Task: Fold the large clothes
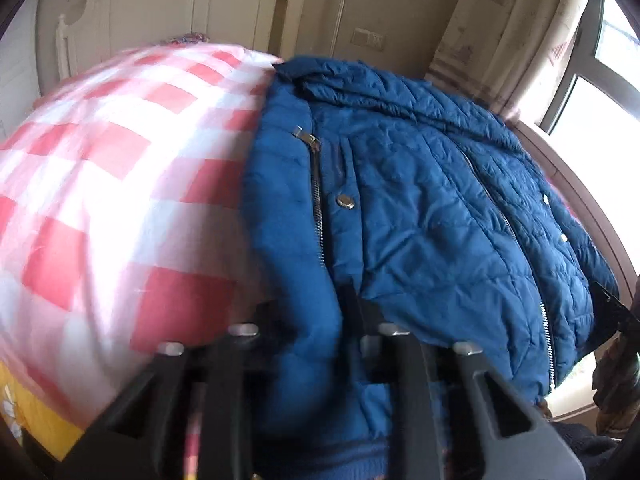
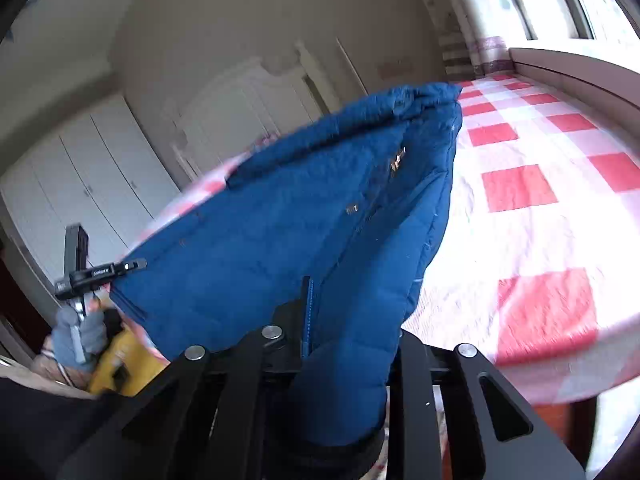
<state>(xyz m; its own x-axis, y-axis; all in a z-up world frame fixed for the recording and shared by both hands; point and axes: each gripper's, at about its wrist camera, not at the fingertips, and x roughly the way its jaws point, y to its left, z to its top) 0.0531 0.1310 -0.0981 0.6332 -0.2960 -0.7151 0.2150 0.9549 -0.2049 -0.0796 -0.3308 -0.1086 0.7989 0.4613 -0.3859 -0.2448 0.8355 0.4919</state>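
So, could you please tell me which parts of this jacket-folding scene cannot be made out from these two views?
- Left gripper fingertips: left wrist view, buried in the blue jacket.
- Right gripper pads: right wrist view, jacket fabric covers them.
- Jacket hem: cut off by both bottom edges.
- Checked bedspread: motion-blurred, left wrist view.

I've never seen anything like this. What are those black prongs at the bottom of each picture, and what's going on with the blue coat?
There is no robot here. A person holds a two-finger clamp in each hand, and each clamp carries a camera looking along its fingers. One picture comes from the left gripper, the other from the right gripper. Both are shut on the hem of a blue quilted jacket, which lies on a bed with a red and white checked cover. In the right picture, the other clamp shows at the jacket's far corner.
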